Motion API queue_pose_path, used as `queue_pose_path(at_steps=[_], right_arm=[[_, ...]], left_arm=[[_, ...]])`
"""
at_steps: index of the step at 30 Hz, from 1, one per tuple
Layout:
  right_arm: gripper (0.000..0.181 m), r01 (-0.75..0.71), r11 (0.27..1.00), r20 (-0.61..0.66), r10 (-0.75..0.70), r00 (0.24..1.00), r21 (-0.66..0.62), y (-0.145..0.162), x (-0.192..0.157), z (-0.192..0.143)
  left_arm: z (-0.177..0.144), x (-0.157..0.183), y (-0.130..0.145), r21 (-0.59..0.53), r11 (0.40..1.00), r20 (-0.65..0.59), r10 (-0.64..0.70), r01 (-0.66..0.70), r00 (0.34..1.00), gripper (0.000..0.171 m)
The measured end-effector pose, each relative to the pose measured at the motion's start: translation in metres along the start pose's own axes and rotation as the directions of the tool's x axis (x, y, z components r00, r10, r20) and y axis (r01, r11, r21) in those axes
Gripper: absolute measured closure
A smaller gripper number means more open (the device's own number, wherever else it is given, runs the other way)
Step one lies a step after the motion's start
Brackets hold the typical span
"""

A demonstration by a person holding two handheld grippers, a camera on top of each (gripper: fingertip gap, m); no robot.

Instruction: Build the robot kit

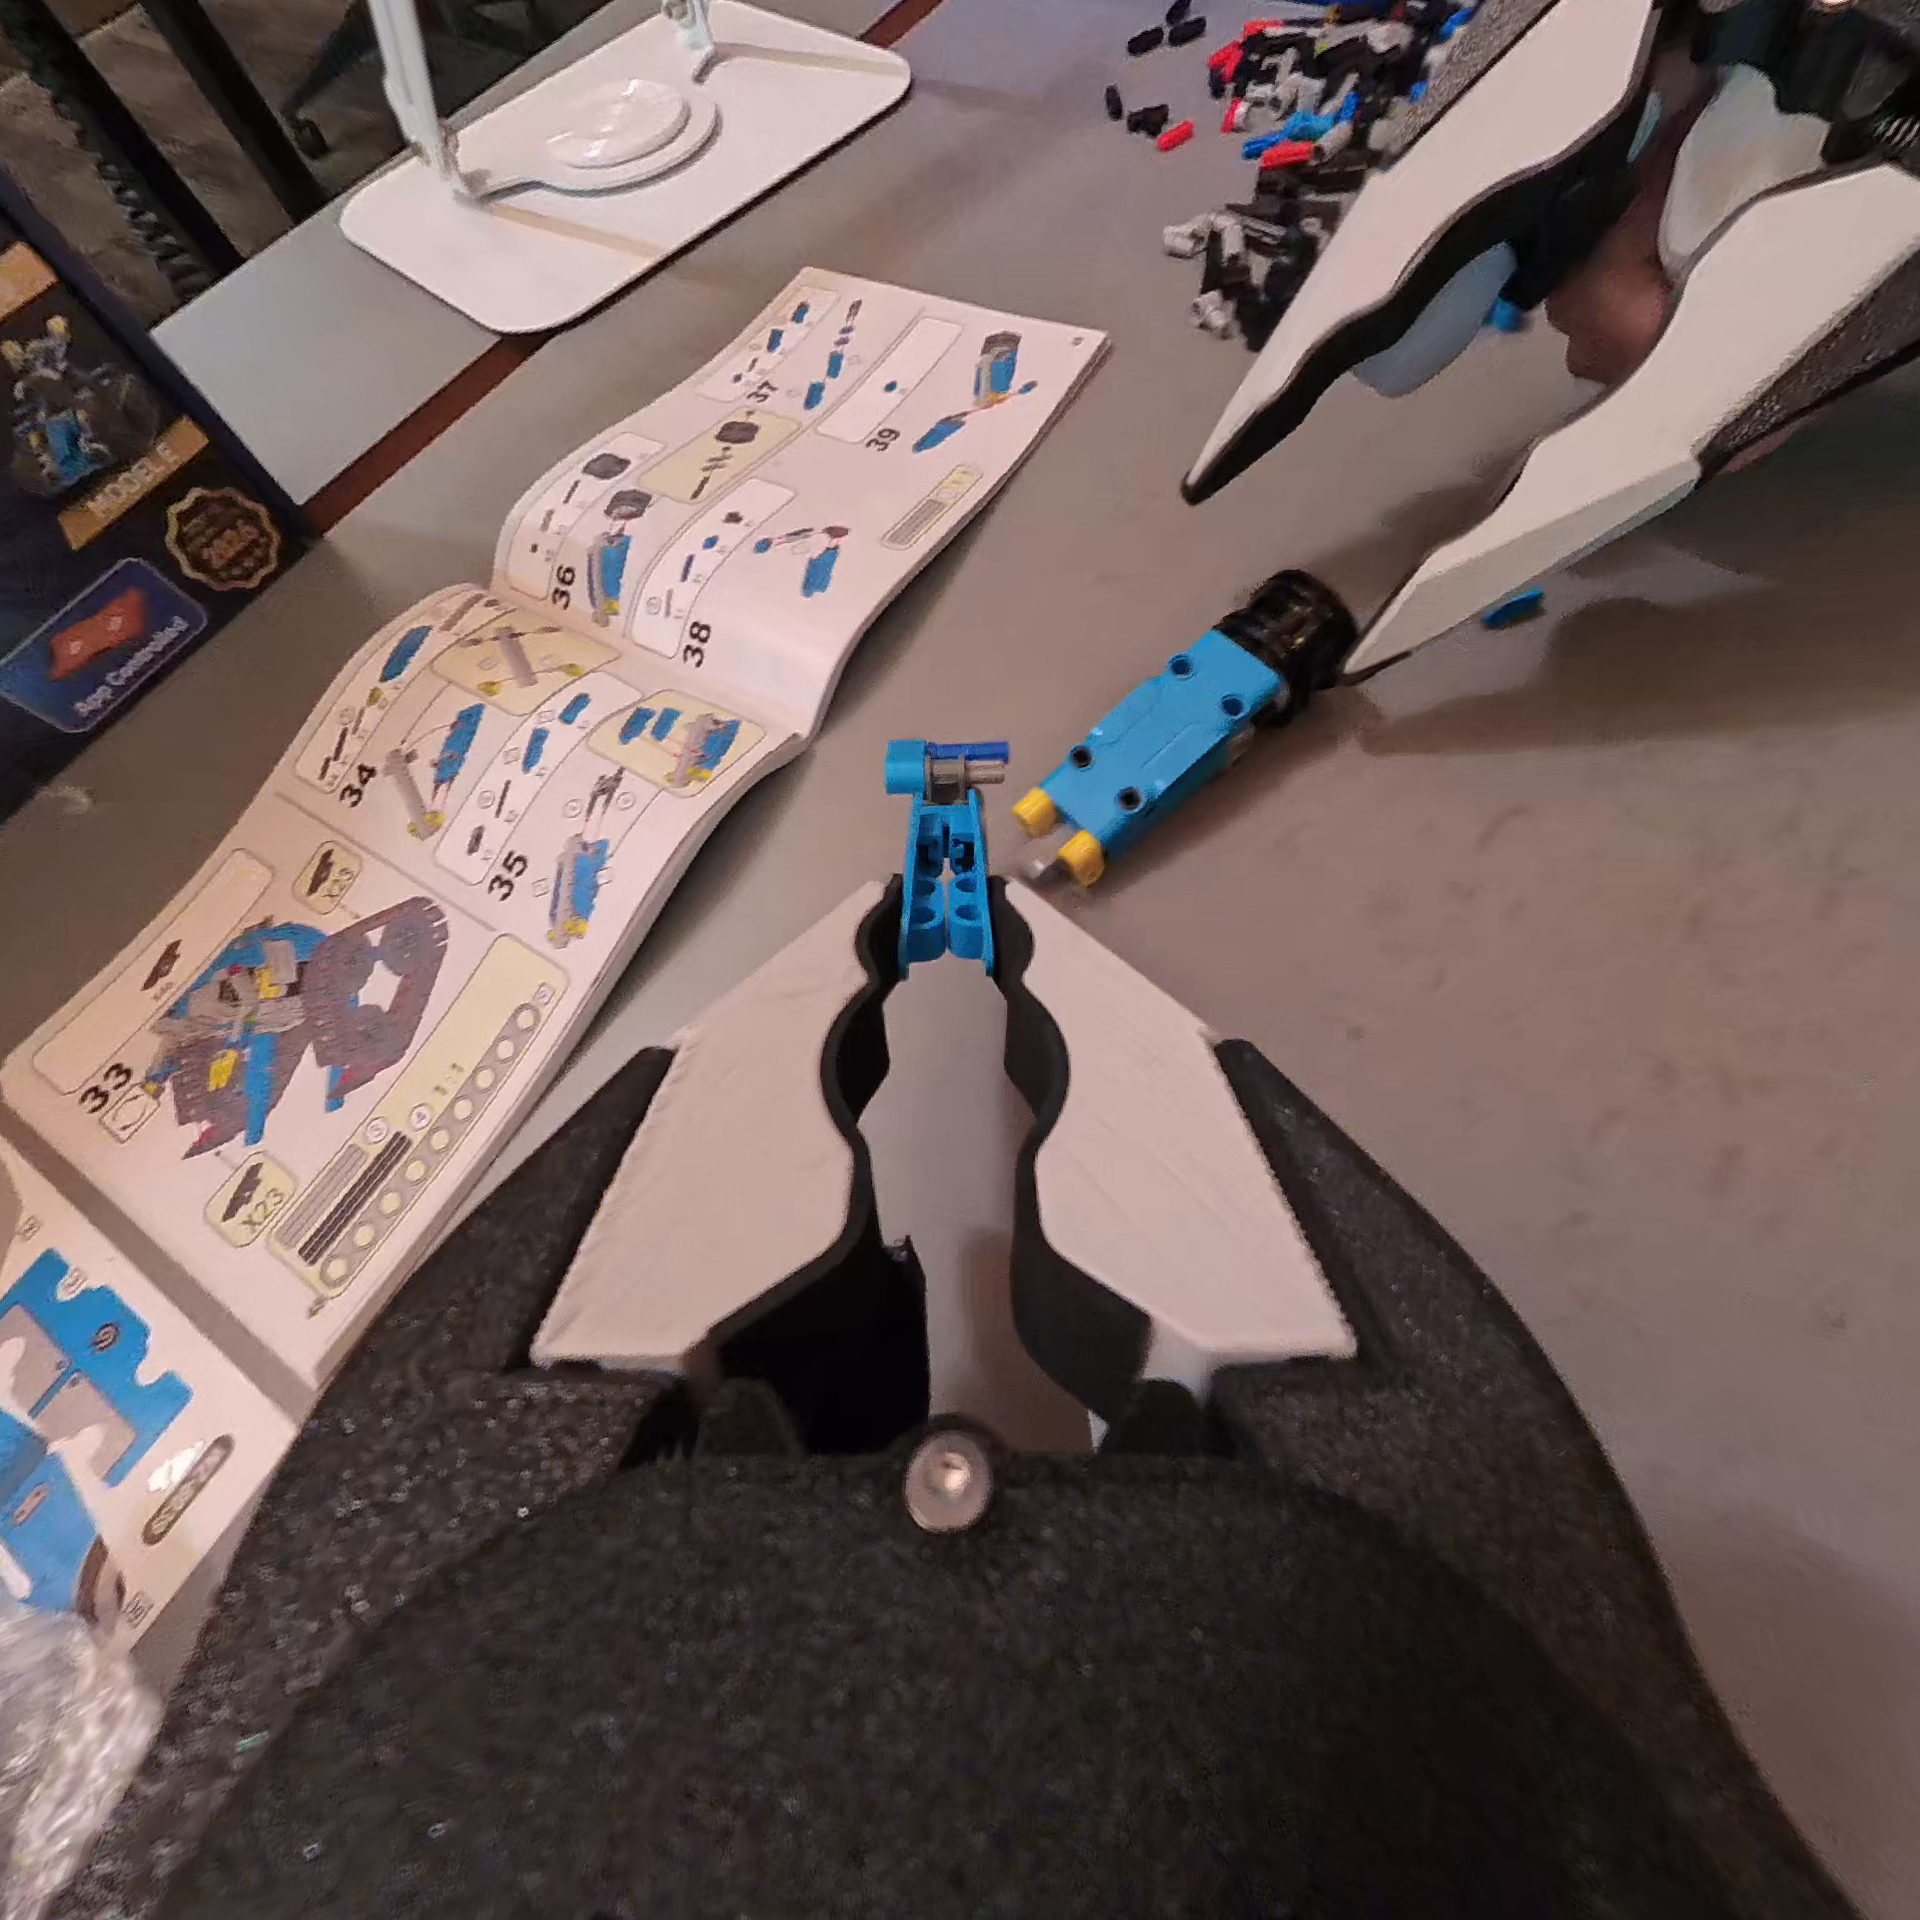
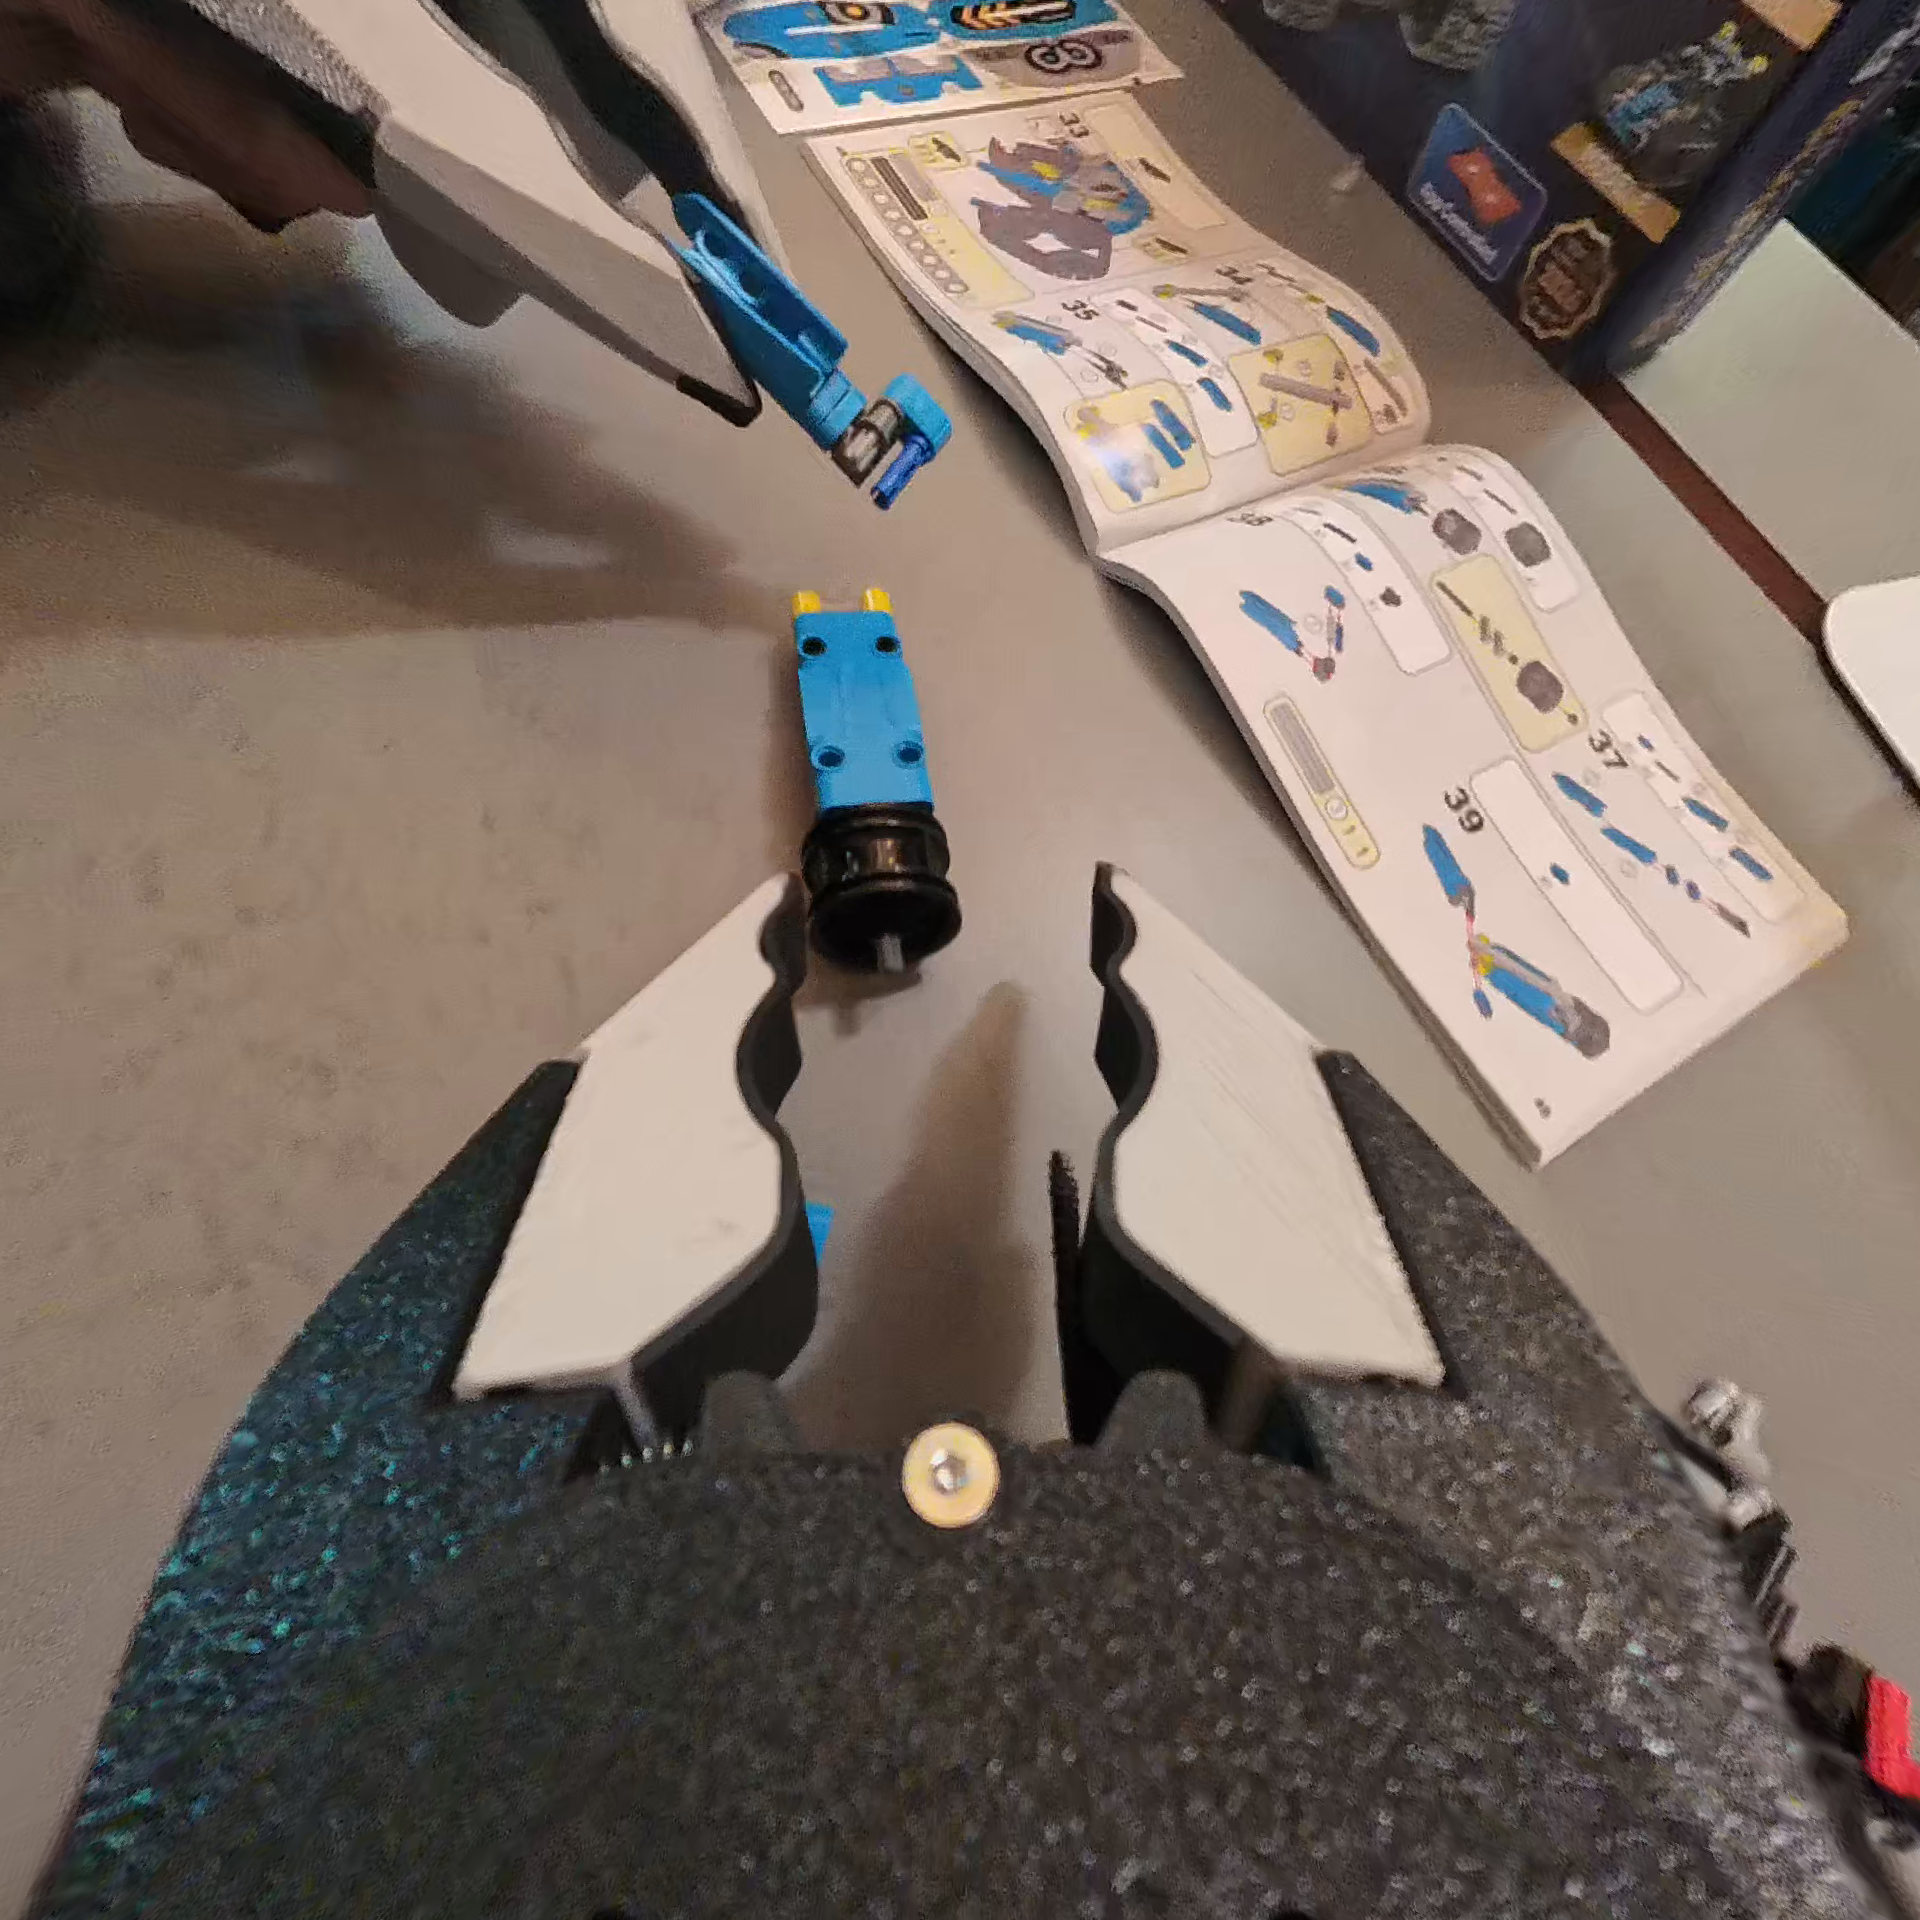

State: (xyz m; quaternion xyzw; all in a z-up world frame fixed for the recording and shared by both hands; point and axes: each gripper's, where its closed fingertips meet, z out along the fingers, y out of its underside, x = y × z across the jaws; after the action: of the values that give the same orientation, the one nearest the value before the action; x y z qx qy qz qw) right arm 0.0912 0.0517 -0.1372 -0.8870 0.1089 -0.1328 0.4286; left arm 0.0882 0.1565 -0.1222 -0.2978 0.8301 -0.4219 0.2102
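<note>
left hand-held gripper (image 1: 948, 920) pinches stiff, light blue beam assembly (image 1: 943, 831) at its base; right hand-held gripper (image 2: 945, 914) gapes empty beside blue motor block (image 2: 862, 727), lower-centre.

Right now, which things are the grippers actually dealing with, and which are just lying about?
In hand or nearest:
- left gripper shut on blue beam piece
- right gripper, open, at blue block with black wheel

Lying about:
- open instruction booklet
- loose brick pile
- box
- white stand base

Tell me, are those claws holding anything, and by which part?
The left claw pinches a small blue brick piece by its lower end. The right claw holds nothing.
</note>
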Motion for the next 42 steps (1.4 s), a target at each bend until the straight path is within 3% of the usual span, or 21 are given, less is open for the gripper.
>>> queue_pose_path(at_steps=[4,8,12,15,18,22,25,26,29,33,38,42], right_arm=[[0.126,0.007,1.0,0.055,-0.008,0.998,0.023,-0.011,-0.008,-0.002],[0.126,0.002,0.999,0.076,0.001,0.997,-0.042,0.001,-0.015,0.004],[0.151,0.002,0.998,0.035,0.0,0.999,-0.056,0.007,-0.003,0.002],[0.156,-0.025,0.998,0.004,0.025,1.0,-0.053,0.012,0.012,-0.006],[0.144,-0.051,0.998,0.038,0.053,0.998,-0.032,0.013,0.013,-0.015],[0.136,0.017,1.0,0.075,-0.018,0.997,0.011,-0.001,0.001,-0.027],[0.129,0.088,0.996,0.212,-0.084,0.974,-0.007,-0.025,-0.029,-0.033],[0.124,0.118,0.992,0.276,-0.102,0.956,-0.042,-0.027,-0.039,-0.031],[0.12,0.261,0.959,0.26,-0.226,0.939,-0.108,-0.027,-0.03,-0.002],[0.122,0.298,0.949,0.344,-0.246,0.906,-0.107,-0.018,-0.032,0.028],[0.152,0.38,0.912,0.337,-0.313,0.888,-0.156,-0.001,-0.029,0.032],[0.154,0.382,0.914,0.342,-0.318,0.884,-0.136,0.0,-0.029,0.03]], left_arm=[[0.002,-0.003,0.008,-0.038,0.998,-0.023,-0.041,0.04,0.999,0.157],[0.009,0.004,0.021,-0.105,0.994,-0.052,-0.04,0.034,0.998,0.157],[0.01,0.022,0.023,-0.125,0.992,-0.135,-0.033,0.016,0.99,0.157],[0.007,0.041,0.021,-0.124,0.992,-0.213,-0.008,-0.019,0.977,0.157],[0.007,0.042,0.023,-0.144,0.988,-0.197,0.021,-0.05,0.98,0.157],[0.005,0.034,0.021,-0.132,0.991,-0.175,0.011,-0.034,0.984,0.157],[0.003,0.034,0.018,-0.113,0.993,-0.195,0.006,-0.028,0.981,0.157],[0.003,0.035,0.019,-0.114,0.993,-0.197,0.012,-0.035,0.98,0.157],[0.003,0.038,0.019,-0.109,0.992,-0.211,0.046,-0.07,0.977,0.157],[0.006,0.038,0.025,-0.135,0.989,-0.208,0.038,-0.067,0.977,0.157],[0.007,0.038,0.025,-0.133,0.988,-0.203,0.046,-0.074,0.978,0.157],[0.008,0.039,0.027,-0.136,0.987,-0.213,0.05,-0.08,0.976,0.157]])
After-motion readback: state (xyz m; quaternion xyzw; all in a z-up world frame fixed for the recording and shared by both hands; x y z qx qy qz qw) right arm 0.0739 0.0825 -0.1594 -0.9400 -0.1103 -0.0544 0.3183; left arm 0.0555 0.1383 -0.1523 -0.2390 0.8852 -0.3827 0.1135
